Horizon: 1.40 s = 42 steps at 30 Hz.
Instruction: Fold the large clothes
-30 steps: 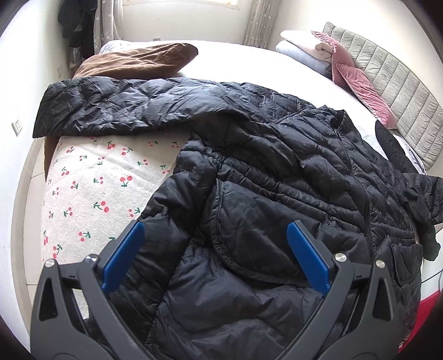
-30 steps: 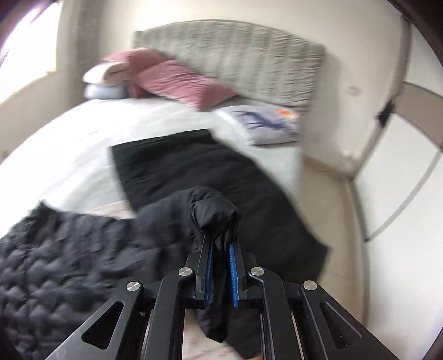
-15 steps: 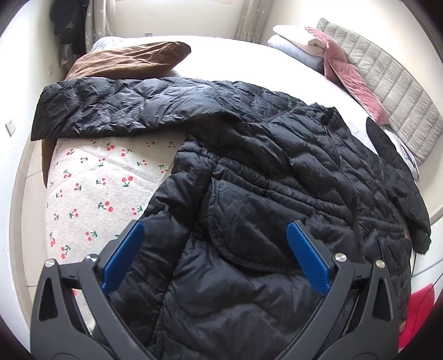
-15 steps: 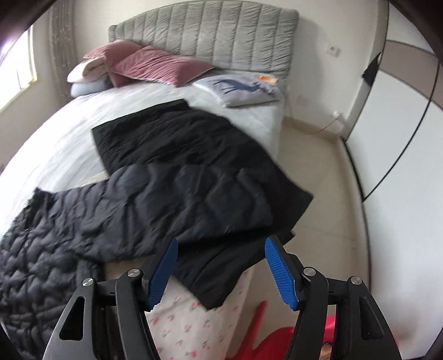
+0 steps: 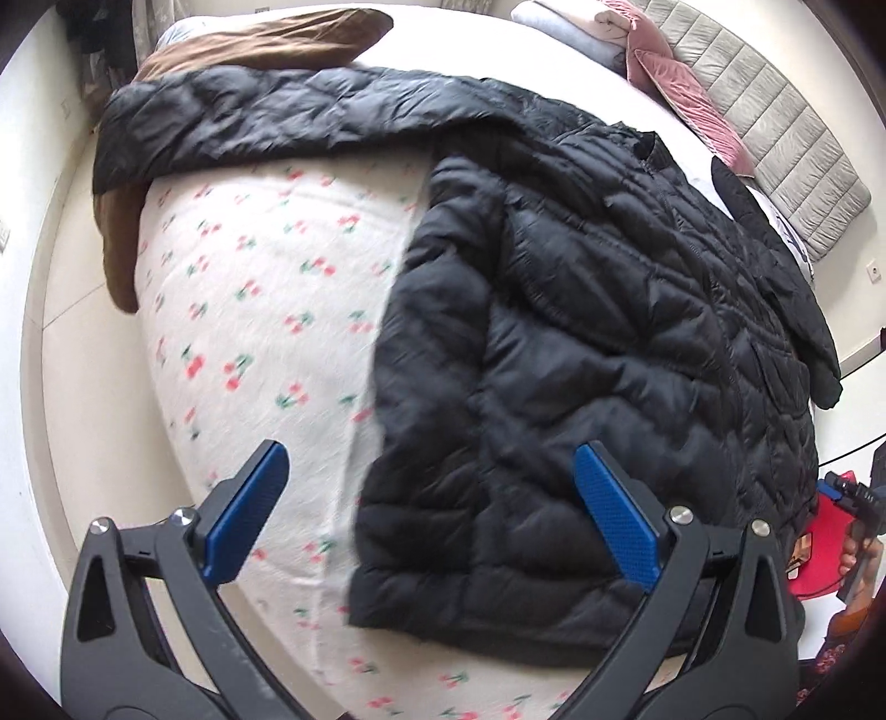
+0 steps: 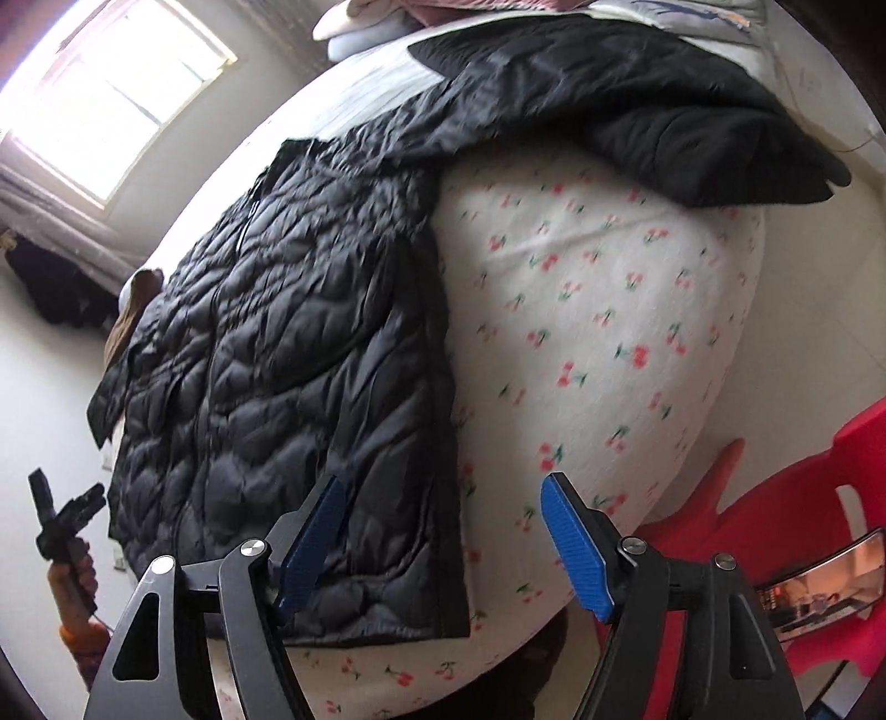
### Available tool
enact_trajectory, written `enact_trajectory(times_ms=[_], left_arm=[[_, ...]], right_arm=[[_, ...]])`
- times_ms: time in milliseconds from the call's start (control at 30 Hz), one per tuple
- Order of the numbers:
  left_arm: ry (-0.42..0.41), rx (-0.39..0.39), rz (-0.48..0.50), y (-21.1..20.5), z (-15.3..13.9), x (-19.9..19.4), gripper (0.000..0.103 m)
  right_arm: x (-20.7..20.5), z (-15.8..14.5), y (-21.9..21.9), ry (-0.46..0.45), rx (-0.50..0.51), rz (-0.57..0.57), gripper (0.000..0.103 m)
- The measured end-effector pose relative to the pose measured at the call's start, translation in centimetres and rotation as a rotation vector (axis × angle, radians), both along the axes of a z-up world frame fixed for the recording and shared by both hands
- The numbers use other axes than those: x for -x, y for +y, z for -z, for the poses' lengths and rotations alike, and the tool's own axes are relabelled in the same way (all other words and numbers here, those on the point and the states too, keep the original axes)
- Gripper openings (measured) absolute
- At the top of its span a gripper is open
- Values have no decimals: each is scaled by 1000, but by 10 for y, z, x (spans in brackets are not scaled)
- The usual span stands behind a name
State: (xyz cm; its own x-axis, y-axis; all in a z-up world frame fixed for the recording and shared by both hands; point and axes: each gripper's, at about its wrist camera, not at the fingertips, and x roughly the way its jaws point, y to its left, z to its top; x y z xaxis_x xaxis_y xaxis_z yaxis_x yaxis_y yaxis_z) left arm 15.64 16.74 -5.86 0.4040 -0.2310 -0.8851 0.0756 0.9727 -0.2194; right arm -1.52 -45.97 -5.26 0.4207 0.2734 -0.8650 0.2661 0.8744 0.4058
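Note:
A black quilted puffer jacket (image 5: 598, 310) lies spread flat on the cherry-print bed sheet (image 5: 249, 310), zipper up, with both sleeves stretched out sideways. One sleeve (image 5: 266, 116) runs to the left in the left wrist view. The other sleeve (image 6: 653, 105) runs to the right in the right wrist view, where the body (image 6: 288, 343) fills the left. My left gripper (image 5: 426, 515) is open and empty above the jacket's lower left hem. My right gripper (image 6: 443, 543) is open and empty above the lower right hem corner.
A brown blanket (image 5: 260, 50) lies beyond the left sleeve. Pink pillows (image 5: 686, 83) and a grey padded headboard (image 5: 786, 144) are at the far end. A red plastic stool (image 6: 797, 526) stands by the bed's right corner. The sheet (image 6: 609, 310) is bare between hem and sleeves.
My right gripper let go of the right sleeve, opened, and swung down to the hem. My left gripper pulled back toward the lower left hem, showing more sheet.

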Motion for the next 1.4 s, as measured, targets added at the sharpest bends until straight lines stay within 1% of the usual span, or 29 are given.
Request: enact_trajectory(times_ms=[67,100,133,167,200,233,267,300,333,400,467,500,567,600,667,733,767,800,833,900,933,967,1000,1033,1100,1200,1300,1333,1400], left_arm=[[26,26,-1,9,12,4,102],[48,57,0,12,19,6,95],[62,91,3,14,24,8,93],[43,91,10,13,23,12,89],[21,85,34,10,20,16,72],[11,108,83,4,17,22,55],[16,153,114,1,16,26,17],[23,196,125,-1,14,31,11],[14,203,117,-1,9,38,10],[-9,224,121,2,-1,51,7],[-13,267,125,9,-7,63,6],[-4,273,127,13,-8,66,6],[40,255,133,14,1,71,6],[64,229,141,12,7,73,6],[92,144,165,4,18,74,7],[81,80,182,-1,18,75,12],[67,48,171,-2,14,74,21],[49,20,156,-2,8,73,33],[23,-18,142,-2,1,73,41],[-26,-70,126,0,-10,70,76],[-62,-87,121,3,-16,70,81],[-90,-97,111,6,-21,69,83],[-108,-104,93,10,-23,66,83],[-113,-104,71,19,-23,60,83],[-116,-85,15,30,-21,49,84],[-145,-1,-79,53,-19,25,84],[-180,124,-200,80,-14,1,84],[-186,178,-245,91,-11,-8,84],[-189,258,-328,109,0,-27,84]], right_arm=[[6,13,4,5,-35,-20,74],[7,21,9,6,-59,-21,74],[5,24,9,3,-77,-20,74],[5,26,11,-7,-93,-17,73],[6,27,15,-28,-117,-23,60],[6,27,17,-34,-151,-37,30],[6,28,18,-37,-198,-44,19],[7,26,18,-50,-212,-36,16],[8,21,18,-58,-202,-36,12],[15,8,14,-105,-213,-26,10],[22,-4,9,-131,-210,-12,9],[26,-8,6,-133,-190,-4,9],[29,-8,3,-110,-149,1,8],[30,-5,3,-83,-117,5,8],[28,5,5,-26,-46,4,8],[24,13,8,27,-2,-2,10],[21,14,8,37,11,-4,11],[19,12,10,46,35,-1,17],[16,10,10,54,53,3,22],[10,2,18,54,101,11,32],[8,-6,20,44,132,13,38],[9,-14,22,30,159,17,43],[9,-23,24,13,185,25,52],[10,-30,24,-2,204,31,57],[7,-45,27,-33,221,38,60],[-4,-58,38,-80,197,30,64],[-23,-69,53,-118,189,21,66],[-34,-70,60,-127,189,20,67],[-51,-76,75,-150,180,10,67]])
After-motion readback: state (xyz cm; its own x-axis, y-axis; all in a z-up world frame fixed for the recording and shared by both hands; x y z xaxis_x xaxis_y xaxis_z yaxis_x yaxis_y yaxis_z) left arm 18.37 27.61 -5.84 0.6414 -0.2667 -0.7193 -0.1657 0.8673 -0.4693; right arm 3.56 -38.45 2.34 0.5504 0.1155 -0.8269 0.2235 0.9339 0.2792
